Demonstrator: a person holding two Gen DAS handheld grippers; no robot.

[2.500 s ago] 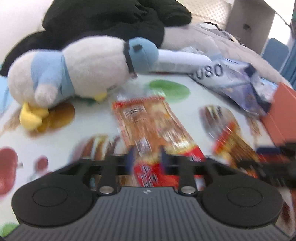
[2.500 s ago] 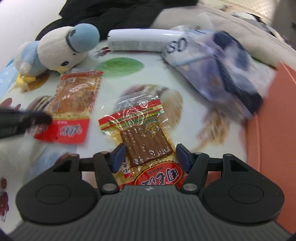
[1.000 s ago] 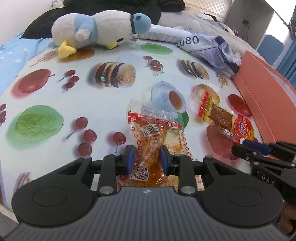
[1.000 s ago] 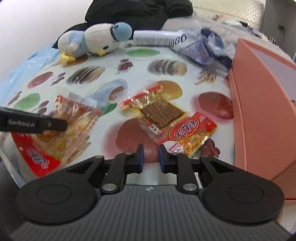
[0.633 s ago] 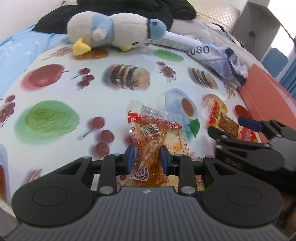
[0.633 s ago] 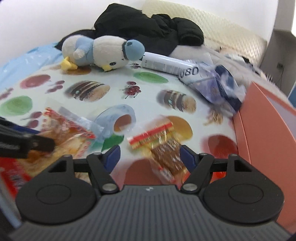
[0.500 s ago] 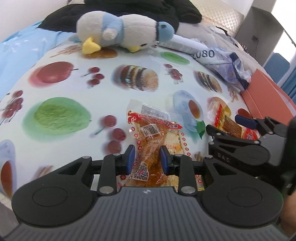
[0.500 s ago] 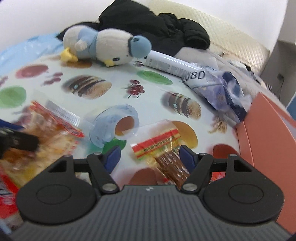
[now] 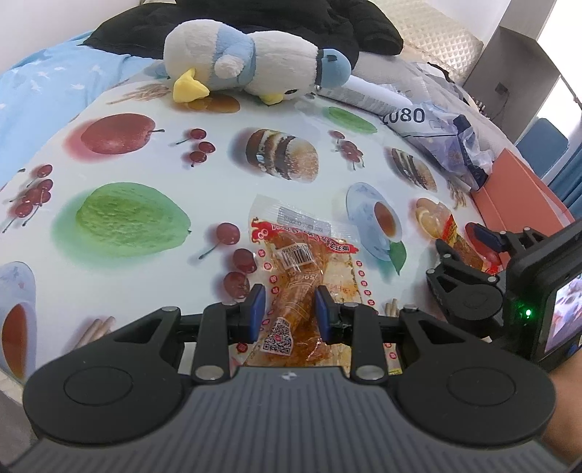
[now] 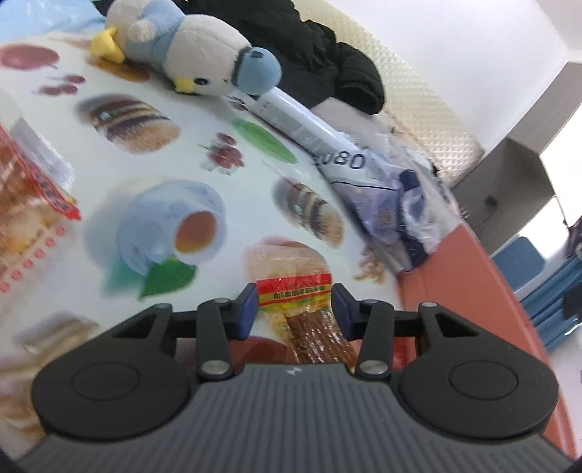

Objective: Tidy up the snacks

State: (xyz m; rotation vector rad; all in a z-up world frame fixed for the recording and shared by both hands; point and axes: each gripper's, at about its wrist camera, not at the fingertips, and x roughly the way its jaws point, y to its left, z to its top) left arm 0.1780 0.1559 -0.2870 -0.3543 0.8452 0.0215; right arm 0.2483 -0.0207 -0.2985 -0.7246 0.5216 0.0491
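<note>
My left gripper is shut on an orange snack packet with a barcode, holding it above the fruit-print tablecloth. My right gripper is open, its jaws either side of a second packet of brown sticks with a red and yellow header; the jaws stand close to its edges. The right gripper also shows at the right of the left wrist view, over that packet. The orange packet shows at the left edge of the right wrist view.
An orange box stands at the table's right edge. A plush penguin, a white tube and a crumpled blue and white bag lie at the back. Black clothing lies behind them.
My right gripper opened from shut, moved forward and lowered over the brown-stick packet. My left gripper stayed shut on the orange packet and drifted left.
</note>
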